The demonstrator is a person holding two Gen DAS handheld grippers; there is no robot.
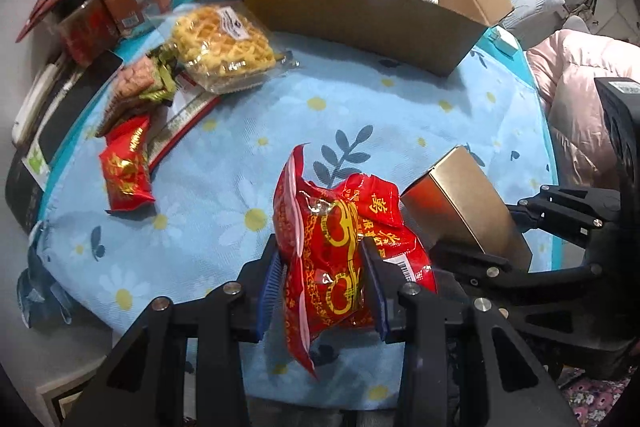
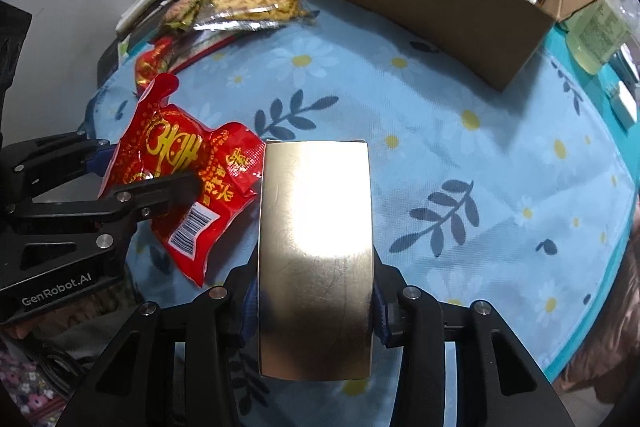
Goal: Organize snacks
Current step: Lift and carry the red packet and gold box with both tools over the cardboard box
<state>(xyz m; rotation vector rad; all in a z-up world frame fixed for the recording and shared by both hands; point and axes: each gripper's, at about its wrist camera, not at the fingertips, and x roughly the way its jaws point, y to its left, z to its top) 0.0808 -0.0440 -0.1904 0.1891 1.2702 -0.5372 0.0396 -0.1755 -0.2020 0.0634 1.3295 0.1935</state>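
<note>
The left tongs (image 1: 324,279) are clamped on a red snack packet (image 1: 340,243), its blue pads pressing both sides of the crinkled foil. The packet is glossy red with gold characters and ring patterns, a pink-white inner edge along one seam and a white barcode patch near one corner; it hangs clear above the counter (image 1: 400,115), which wears a light-blue cloth printed with daisies and dark leaf sprigs. Just beside it, the right tongs (image 2: 316,311) are clamped on a gold box (image 2: 316,247), a plain, shiny rectangular carton with a bright glare across its broad face, gripped by its long sides and touching the packet's edge in the right wrist view. Farther back an open cardboard box (image 1: 360,15) stands on the cloth, with silver and white wrappers showing inside. To its left lie a clear bag of yellow lattice crackers (image 1: 224,47), small green-and-pink wrapped sweets (image 1: 140,83) and a smaller red packet (image 1: 126,167) with gold print, all resting on the cloth, well apart from the held packet.
</note>
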